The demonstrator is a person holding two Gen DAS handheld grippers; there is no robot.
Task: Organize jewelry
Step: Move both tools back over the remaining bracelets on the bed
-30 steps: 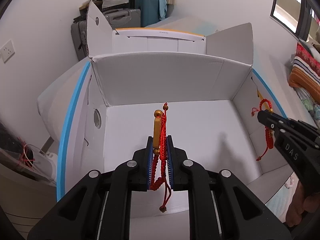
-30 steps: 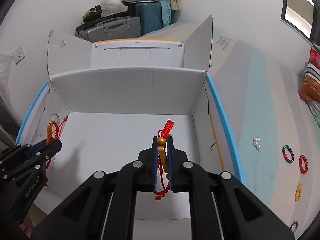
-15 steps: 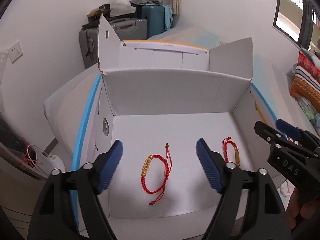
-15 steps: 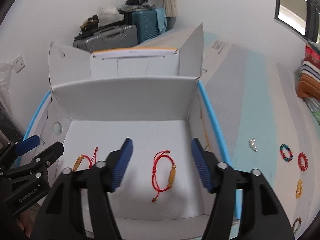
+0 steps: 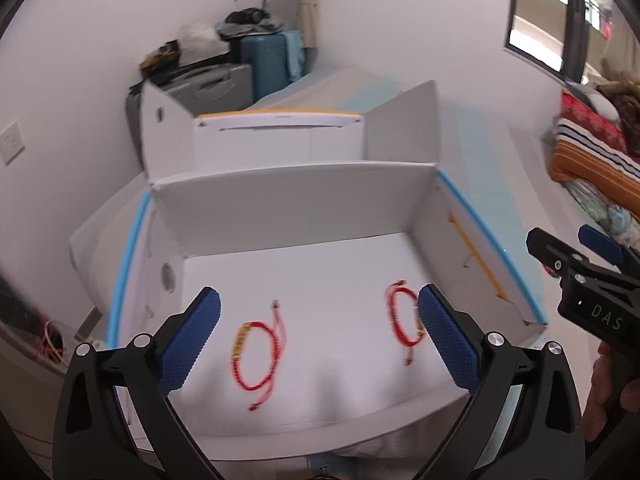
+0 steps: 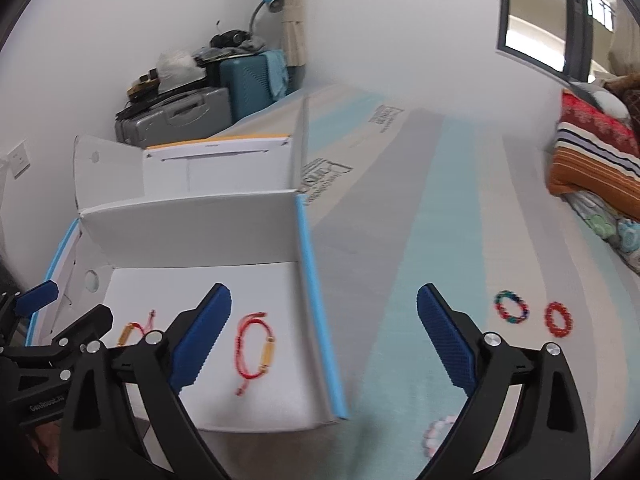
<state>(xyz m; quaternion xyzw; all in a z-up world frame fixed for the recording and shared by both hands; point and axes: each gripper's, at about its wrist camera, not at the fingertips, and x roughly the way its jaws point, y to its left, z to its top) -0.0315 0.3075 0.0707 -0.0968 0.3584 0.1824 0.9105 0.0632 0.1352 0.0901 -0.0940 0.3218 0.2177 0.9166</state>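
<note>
While both the left gripper and right gripper gape wide, holding nothing, two red cord bracelets with gold tubes lie apart inside the white cardboard box; two beaded rings rest at three o'clock.

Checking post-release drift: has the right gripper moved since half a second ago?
Yes. The right gripper has swung rightward: the white box now sits left of its view, and the mattress fills the gap between its open jaws.
</note>
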